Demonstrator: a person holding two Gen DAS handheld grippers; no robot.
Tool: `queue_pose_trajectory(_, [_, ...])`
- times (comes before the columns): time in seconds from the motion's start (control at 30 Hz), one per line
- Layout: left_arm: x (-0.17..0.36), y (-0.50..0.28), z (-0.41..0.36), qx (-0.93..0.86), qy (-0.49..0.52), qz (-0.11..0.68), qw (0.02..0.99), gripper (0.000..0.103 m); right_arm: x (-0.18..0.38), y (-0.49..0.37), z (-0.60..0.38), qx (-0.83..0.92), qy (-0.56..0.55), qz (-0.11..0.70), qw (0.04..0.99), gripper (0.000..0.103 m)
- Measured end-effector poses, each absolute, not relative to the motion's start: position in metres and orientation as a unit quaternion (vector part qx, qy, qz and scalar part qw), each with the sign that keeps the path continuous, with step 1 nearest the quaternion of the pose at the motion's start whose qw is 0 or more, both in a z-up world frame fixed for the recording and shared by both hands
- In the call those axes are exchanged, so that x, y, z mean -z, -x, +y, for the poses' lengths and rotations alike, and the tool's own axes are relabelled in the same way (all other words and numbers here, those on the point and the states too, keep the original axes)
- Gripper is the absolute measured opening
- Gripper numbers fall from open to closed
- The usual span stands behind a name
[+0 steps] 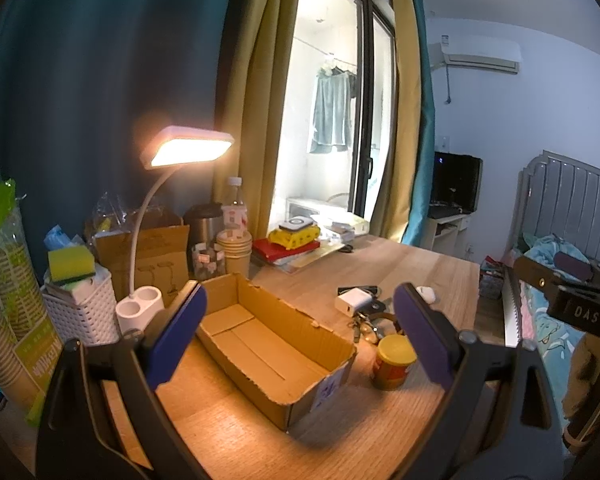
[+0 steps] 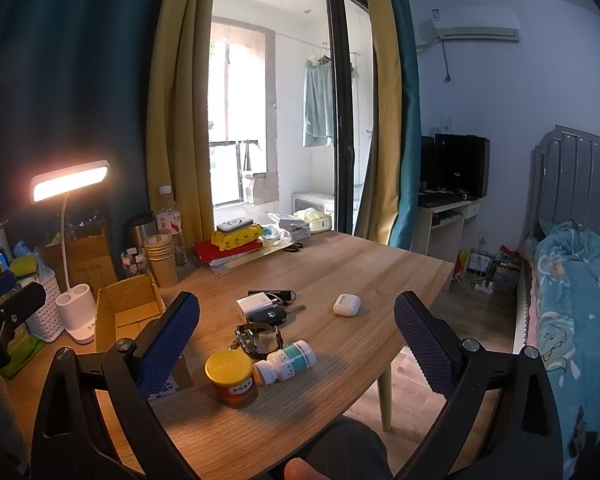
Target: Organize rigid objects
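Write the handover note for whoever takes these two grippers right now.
Left gripper: open, holds nothing, above the cardboard box.
Right gripper: open, holds nothing, facing the loose items.
Done: nothing; the box is empty.
Left on the table, right of the box: yellow-lidded can, white pill bottle lying down, watch, car key, white charger, earbud case.

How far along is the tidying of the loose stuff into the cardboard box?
Nothing looks done: the cardboard box is empty. Nothing is in hand; the left gripper and right gripper are open. The yellow-lidded jar, pill bottle, car key, charger and earbud case remain on the table.
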State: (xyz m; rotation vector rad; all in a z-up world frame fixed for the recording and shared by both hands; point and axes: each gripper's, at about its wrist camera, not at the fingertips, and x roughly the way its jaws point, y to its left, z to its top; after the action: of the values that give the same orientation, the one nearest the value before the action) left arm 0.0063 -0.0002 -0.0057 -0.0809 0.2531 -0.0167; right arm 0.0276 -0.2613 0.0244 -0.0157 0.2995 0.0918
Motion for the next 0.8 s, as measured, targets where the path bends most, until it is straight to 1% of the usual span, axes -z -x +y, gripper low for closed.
queue_pose_trajectory(0.8, [0.0072, -0.0068, -0.0005, 0.004, 0.04, 0.127, 0.991, 0.095, -0.0212, -0.026, -0.2605, -0.048, 0.006, 0.154, 0.987, 0.1])
